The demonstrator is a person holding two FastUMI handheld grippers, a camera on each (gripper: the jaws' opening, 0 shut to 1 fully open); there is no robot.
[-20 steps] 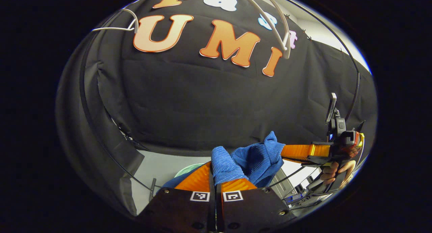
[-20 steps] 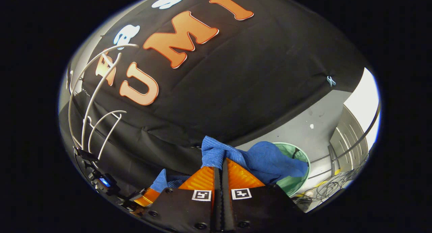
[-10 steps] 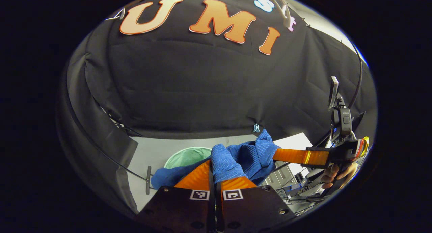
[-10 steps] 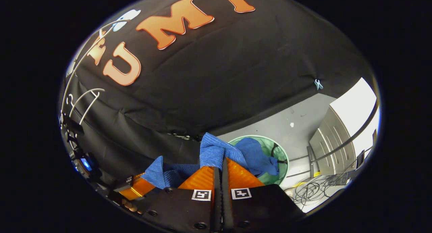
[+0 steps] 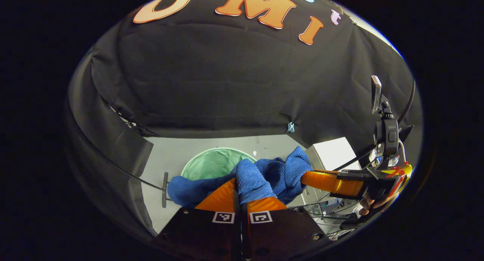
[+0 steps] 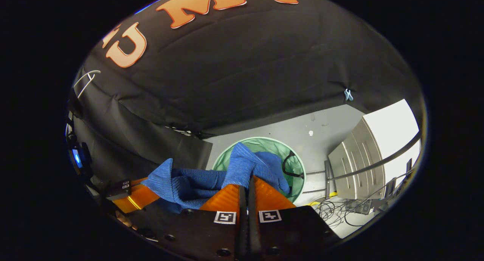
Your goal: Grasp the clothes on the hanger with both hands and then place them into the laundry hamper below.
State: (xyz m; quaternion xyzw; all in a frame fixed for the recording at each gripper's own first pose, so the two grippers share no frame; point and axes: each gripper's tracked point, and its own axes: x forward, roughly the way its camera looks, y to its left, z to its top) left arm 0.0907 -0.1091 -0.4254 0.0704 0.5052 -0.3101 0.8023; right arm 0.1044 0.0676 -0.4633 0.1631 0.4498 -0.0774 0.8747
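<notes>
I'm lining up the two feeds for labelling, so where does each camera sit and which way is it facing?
Left gripper view: rides on the left gripper, looking forward and down at the blue garment and green hamper on the floor; its own shut jaws show, plus the right gripper and a hand.
Right gripper view: rides on the right gripper, facing down at the hamper; its own shut jaws show, the left gripper alongside.
Shared: garment, hamper, both grippers, black cloth wall.
</notes>
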